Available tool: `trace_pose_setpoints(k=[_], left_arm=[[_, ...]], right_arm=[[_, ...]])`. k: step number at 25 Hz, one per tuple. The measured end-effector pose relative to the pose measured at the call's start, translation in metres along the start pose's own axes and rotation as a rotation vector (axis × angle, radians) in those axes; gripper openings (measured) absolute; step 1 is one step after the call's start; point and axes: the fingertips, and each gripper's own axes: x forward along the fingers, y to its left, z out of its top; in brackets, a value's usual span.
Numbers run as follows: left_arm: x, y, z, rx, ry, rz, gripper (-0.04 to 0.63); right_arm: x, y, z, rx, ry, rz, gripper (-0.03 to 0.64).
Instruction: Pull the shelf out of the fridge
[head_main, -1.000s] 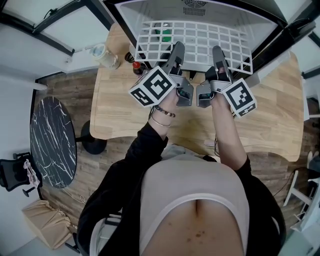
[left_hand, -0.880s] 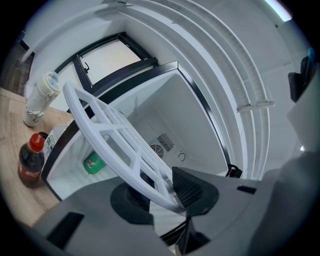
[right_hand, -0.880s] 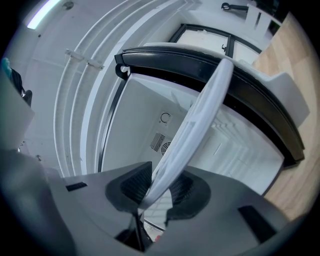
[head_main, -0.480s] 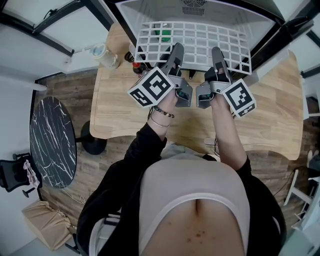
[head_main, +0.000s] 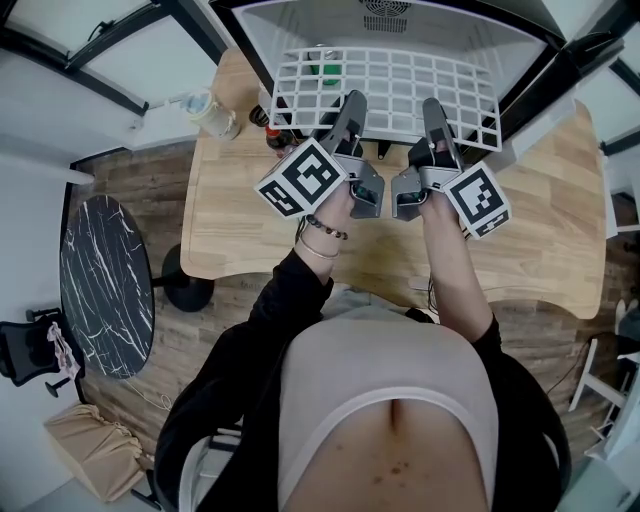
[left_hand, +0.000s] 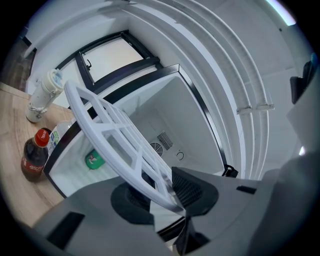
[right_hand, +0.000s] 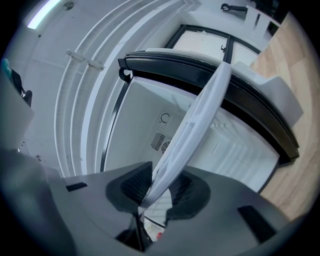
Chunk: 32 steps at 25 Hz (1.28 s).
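Two grippers, one shelf, one fridge and several tabletop items are recorded.

1. Left gripper (head_main: 350, 104): held roughly level, marker cube toward the person. In the left gripper view its fingers (left_hand: 192, 186) are seen closed on the front edge of the shelf, left of centre.
2. Right gripper (head_main: 433, 108): held just beside the left one, apart from it. In the right gripper view its fingers (right_hand: 132, 186) are likewise clamped on the shelf's front edge, the white rim being pinched between the dark pads.
3. Shelf (head_main: 400, 82): a white lattice panel, gripped at two points. Its front part is drawn out past the opening and hangs over the tabletop, while its rear part is lodged inside the cavity.
4. Fridge (head_main: 400, 22): a small white-lined unit with a dark frame, set on the tabletop with its door open. A round vent is seen on the back wall.
5. Green item (left_hand: 93, 160): lying on the fridge floor below the shelf, possibly a can, though its form is not clearly resolved.
6. Cola bottle (left_hand: 34, 157): upright on the tabletop (head_main: 240, 225), just beside the fridge's left corner.
7. White lidded cup (head_main: 212, 112): placed near the tabletop's far left edge.
8. Round black marble table (head_main: 105, 285): located on the floor, well apart to the left.
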Motion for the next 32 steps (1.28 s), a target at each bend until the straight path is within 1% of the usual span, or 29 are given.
trace_pose_setpoints(k=[32], left_arm=[[-0.016,-0.003,-0.006,0.004,0.010,0.013,0.111]], right_arm=[[-0.017,0.004,-0.004,0.005,0.007,-0.005,0.101]])
